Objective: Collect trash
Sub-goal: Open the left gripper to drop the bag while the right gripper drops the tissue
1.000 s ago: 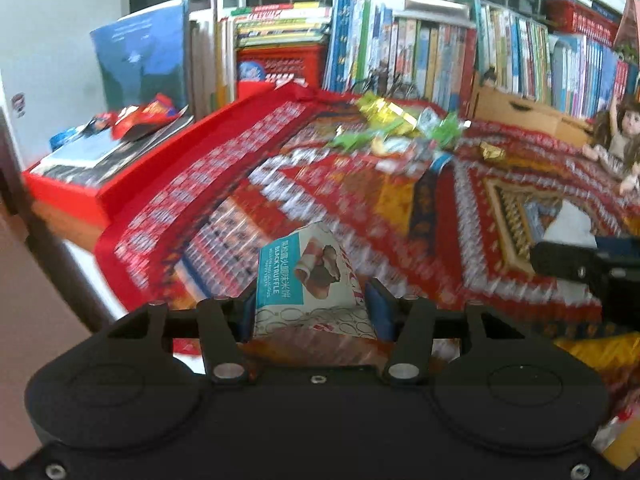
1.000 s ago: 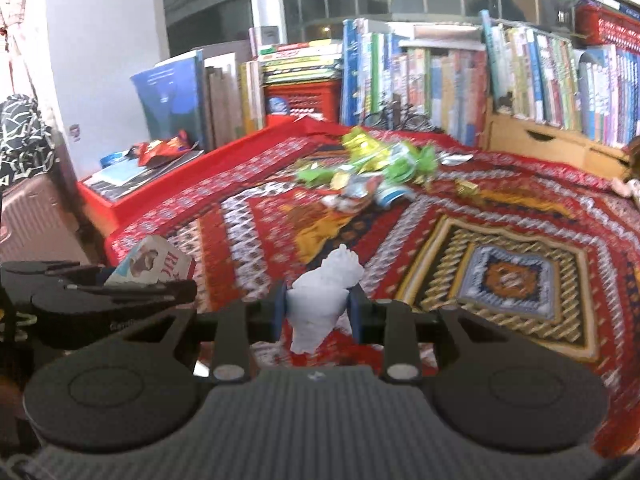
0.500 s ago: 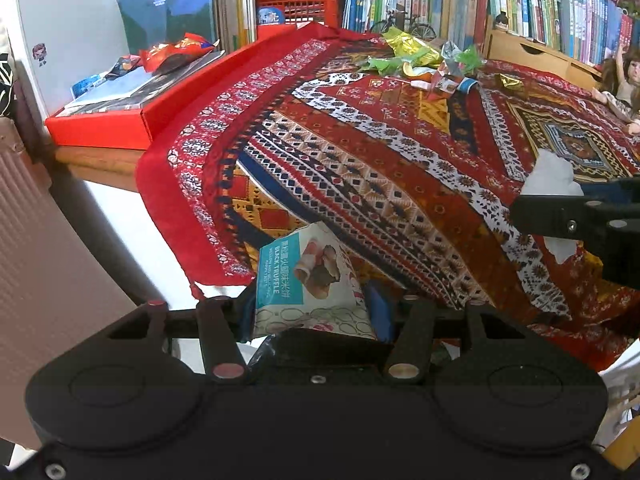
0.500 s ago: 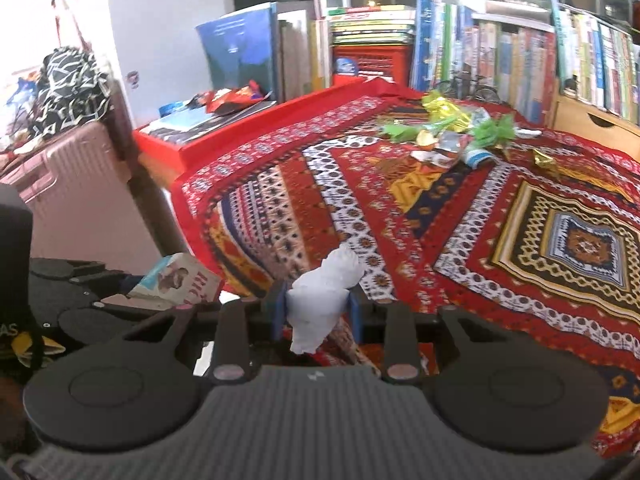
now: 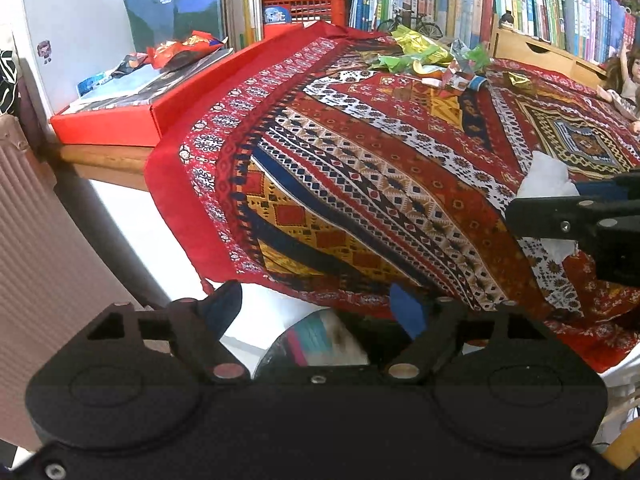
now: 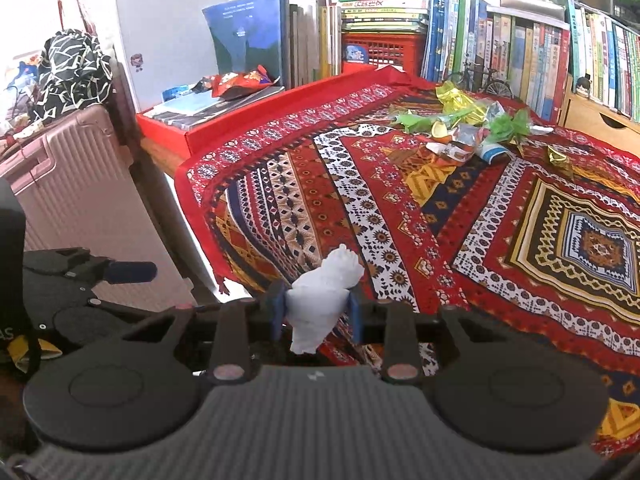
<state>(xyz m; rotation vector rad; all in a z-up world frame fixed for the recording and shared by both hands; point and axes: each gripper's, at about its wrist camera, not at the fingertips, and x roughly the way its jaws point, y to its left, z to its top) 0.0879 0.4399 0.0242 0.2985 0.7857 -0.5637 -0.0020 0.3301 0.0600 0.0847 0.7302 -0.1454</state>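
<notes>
My left gripper (image 5: pixel 316 308) hangs open past the table's front-left edge. Just below its fingers is a blurred teal and white snack packet (image 5: pixel 320 340), free of them, above something dark and rounded. My right gripper (image 6: pixel 316 312) is shut on a crumpled white tissue (image 6: pixel 320 296), held over the table's near edge; the left wrist view shows it at the right (image 5: pixel 580 216). A pile of green, yellow and silver wrappers (image 6: pixel 460 124) lies at the far side of the patterned red cloth (image 6: pixel 400 208). On the red box (image 6: pixel 192 128) rests a red snack bag (image 6: pixel 240 80).
A ribbed pink suitcase (image 6: pixel 68 184) stands left of the table, with a black and white bag on top. Rows of books (image 6: pixel 500 48) and a red crate line the back. A wooden drawer box (image 6: pixel 600 120) and a doll (image 5: pixel 624 76) are at the far right.
My left gripper has opened and the snack packet has dropped out of it. Both grippers have pulled back and down from the table; the right keeps hold of the tissue.
</notes>
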